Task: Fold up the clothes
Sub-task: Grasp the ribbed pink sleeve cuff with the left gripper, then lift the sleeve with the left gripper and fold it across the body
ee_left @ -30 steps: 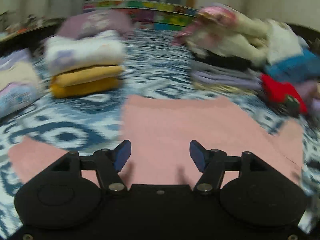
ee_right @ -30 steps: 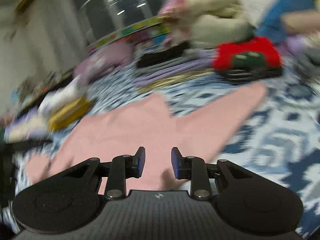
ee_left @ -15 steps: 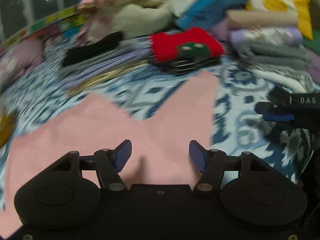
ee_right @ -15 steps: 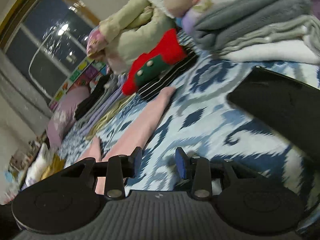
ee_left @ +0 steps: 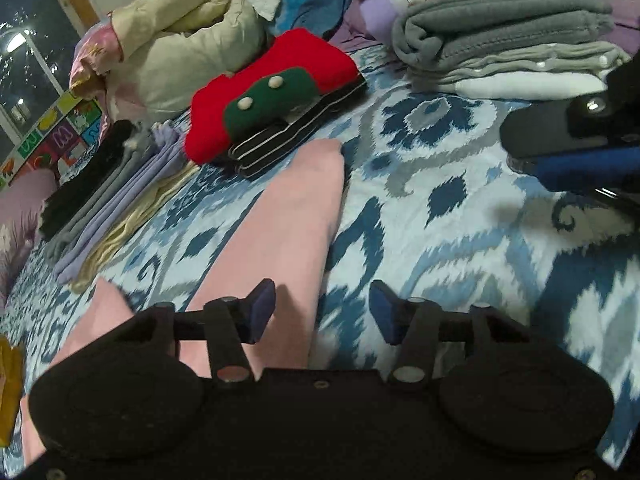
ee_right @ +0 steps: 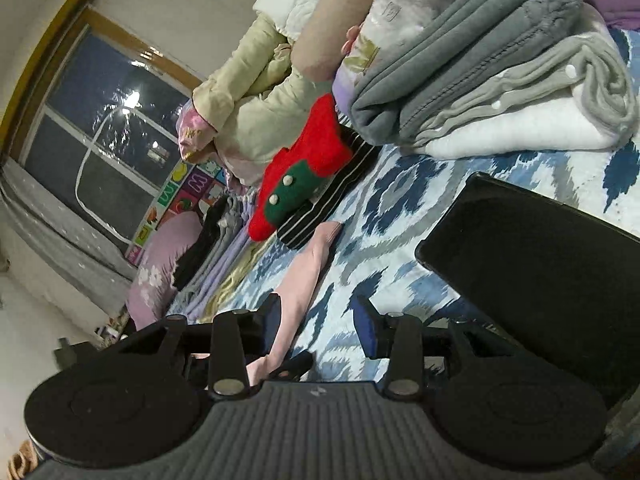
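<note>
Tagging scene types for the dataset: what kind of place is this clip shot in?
Most likely a home bedroom: clothes lie on a blue patterned bedspread, folded stacks such as the grey fleece pile sit around it, and a dark night window is behind.

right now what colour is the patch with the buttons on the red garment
Dark green patch on the red garment; clearest in the left wrist view.
</note>
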